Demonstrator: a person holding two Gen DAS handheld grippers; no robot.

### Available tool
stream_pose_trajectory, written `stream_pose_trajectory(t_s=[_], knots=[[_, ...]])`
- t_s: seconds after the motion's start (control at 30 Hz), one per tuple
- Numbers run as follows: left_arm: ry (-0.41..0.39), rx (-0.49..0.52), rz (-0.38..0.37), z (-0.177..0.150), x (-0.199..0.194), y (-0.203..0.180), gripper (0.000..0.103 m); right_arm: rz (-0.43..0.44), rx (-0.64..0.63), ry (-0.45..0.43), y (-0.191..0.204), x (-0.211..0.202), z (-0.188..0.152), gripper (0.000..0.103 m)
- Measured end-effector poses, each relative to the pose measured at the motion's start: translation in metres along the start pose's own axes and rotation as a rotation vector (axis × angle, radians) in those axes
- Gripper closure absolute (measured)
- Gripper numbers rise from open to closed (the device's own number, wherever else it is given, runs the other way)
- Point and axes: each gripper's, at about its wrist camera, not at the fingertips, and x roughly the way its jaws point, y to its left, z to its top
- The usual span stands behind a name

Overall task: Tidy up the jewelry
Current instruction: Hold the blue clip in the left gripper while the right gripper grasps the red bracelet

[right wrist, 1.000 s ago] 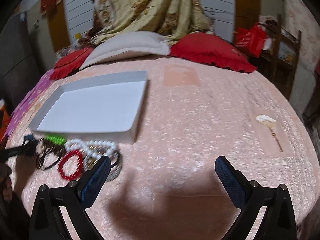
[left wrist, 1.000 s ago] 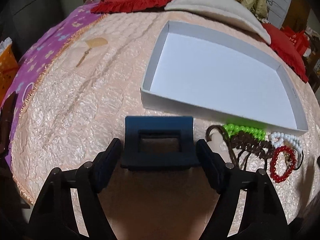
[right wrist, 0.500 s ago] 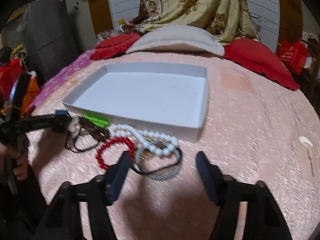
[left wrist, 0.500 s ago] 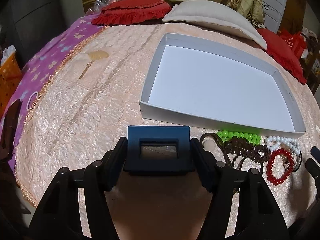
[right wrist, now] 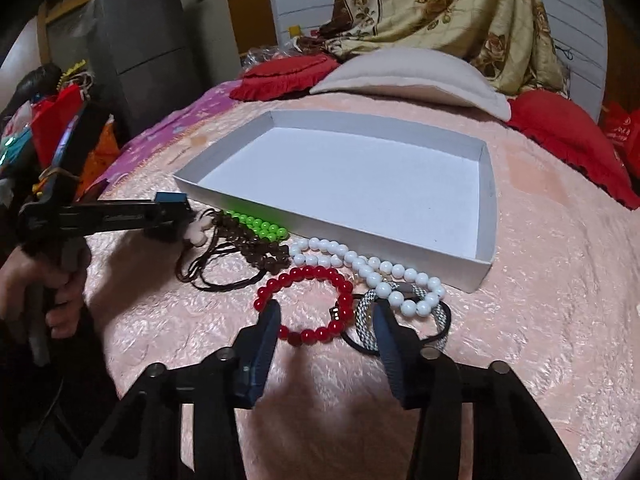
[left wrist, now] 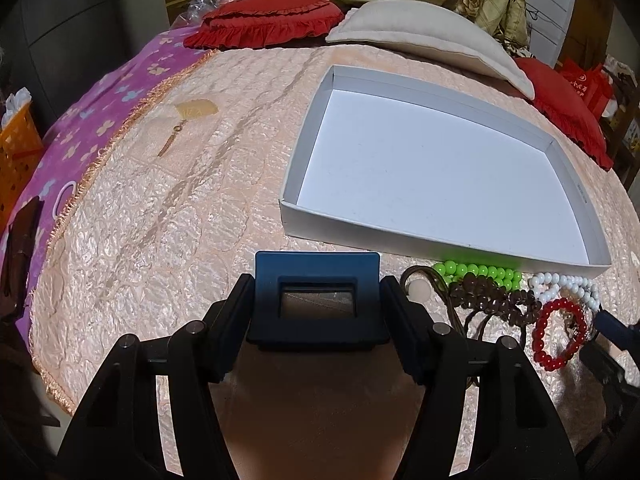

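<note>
The left gripper (left wrist: 316, 300) is clamped on a dark blue rectangular block (left wrist: 317, 296) with a window in its middle; both fingers press against the sides of the block. Beyond this gripper and a little to its right lies the empty white cardboard tray (left wrist: 460, 92) on the pink quilted bedspread (left wrist: 180, 208).

To the right of the left gripper, along the near wall of the tray, the jewelry lies in a row: a green bead bracelet (left wrist: 480, 270), a brown bead necklace with dark cord (left wrist: 488, 300), a white bead necklace (left wrist: 560, 282) and a red bead bracelet (left wrist: 558, 334).

The right gripper (right wrist: 326, 320) has just been closing, but its fingers are still apart. The near part of the red bead bracelet lies between the two fingers, and the pads do not press on it. The right finger (right wrist: 386, 330) stands in front of a grey-and-white woven bracelet (right wrist: 400, 316), just below the white beads. The tray is farther ahead of this gripper.
</note>
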Motion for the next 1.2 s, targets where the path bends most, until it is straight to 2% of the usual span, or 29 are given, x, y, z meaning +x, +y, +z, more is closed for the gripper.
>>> stream_pose_trajectory(t_s=[0.1, 0.17, 0.27, 0.47, 0.63, 0.77, 0.87, 1.0, 1.2], knots=[[0.001, -0.003, 0.000, 0.000, 0.000, -0.001, 0.040, 0.010, 0.023, 0.002, -0.003, 0.006, 0.005, 0.071], [0.001, -0.002, -0.003, -0.001, 0.000, -0.001, 0.040, 0.004, 0.027, -0.004, -0.004, 0.007, 0.008, 0.071], [0.003, -0.001, -0.005, -0.001, 0.000, -0.002, 0.040, 0.001, 0.024, 0.025, -0.004, 0.016, 0.010, 0.078], [0.005, -0.001, -0.007, 0.000, 0.000, -0.002, 0.040, -0.015, 0.009, 0.031, -0.002, 0.020, 0.010, 0.081], [0.004, -0.002, -0.007, 0.000, 0.000, -0.002, 0.040, -0.055, -0.027, 0.029, 0.000, 0.019, 0.008, 0.094], [0.001, 0.003, -0.004, -0.001, -0.001, -0.002, 0.040, -0.061, -0.034, 0.010, 0.000, 0.011, 0.006, 0.094], [-0.005, -0.012, -0.009, 0.000, -0.002, 0.001, 0.040, -0.040, -0.014, -0.042, -0.003, -0.005, 0.004, 0.094], [-0.010, -0.017, -0.016, 0.000, -0.003, 0.003, 0.040, 0.033, 0.049, -0.121, -0.014, -0.028, 0.004, 0.094], [-0.011, -0.009, -0.009, 0.000, -0.004, 0.001, 0.040, 0.142, 0.142, -0.176, -0.030, -0.044, 0.004, 0.095]])
